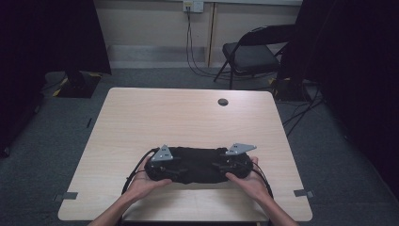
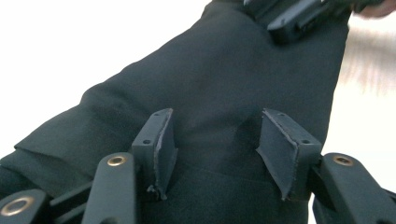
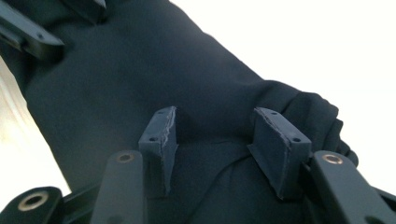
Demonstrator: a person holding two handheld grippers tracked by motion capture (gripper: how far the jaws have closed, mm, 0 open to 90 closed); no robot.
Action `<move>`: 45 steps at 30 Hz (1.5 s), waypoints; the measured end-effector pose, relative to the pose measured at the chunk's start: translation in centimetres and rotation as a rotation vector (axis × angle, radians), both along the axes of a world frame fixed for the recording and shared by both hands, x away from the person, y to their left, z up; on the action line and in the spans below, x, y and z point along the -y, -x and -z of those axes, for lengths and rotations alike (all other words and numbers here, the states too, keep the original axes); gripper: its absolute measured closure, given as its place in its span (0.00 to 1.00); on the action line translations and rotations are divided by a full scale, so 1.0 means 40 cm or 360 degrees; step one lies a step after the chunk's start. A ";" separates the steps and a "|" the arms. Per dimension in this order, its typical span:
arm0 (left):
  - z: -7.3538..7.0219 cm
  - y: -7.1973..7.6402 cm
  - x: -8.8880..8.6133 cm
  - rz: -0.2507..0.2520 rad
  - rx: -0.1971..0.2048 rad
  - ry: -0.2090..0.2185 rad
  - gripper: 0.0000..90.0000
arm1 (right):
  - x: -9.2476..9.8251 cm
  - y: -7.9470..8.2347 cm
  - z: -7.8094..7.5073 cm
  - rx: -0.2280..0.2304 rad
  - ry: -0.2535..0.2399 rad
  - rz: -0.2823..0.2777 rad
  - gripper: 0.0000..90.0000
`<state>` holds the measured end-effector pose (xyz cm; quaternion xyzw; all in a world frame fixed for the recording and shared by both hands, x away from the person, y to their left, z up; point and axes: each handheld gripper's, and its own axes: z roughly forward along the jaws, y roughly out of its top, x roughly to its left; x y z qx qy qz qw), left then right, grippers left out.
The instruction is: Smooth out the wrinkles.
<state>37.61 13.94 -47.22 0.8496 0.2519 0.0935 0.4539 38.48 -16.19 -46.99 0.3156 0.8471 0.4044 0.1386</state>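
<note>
On the pale wooden table (image 1: 188, 117), toward six o'clock, we see a black cloth (image 1: 197, 165) lying bunched. Our left gripper (image 2: 212, 149) and right gripper (image 3: 215, 142) stand partly open over it, pads apart, cloth beneath the gaps, nothing pinched.

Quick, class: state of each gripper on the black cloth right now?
Left gripper: open, jaws apart over the black cloth, no fold pinched.
Right gripper: open, jaws apart over the same cloth, nothing clamped.
</note>
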 end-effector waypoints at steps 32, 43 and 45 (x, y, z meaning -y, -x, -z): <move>-0.036 -0.028 -0.072 -0.0195 -0.0186 0.0131 0.31 | 0.065 0.017 -0.016 -0.0063 -0.0232 0.0187 0.24; -0.038 0.009 -0.264 -0.0478 -0.0133 0.0008 0.27 | 0.215 0.036 -0.065 -0.0005 -0.0339 0.0469 0.20; -0.039 0.015 -0.297 -0.0553 -0.0127 -0.0033 0.24 | 0.250 0.030 -0.060 -0.0008 -0.0289 0.0572 0.19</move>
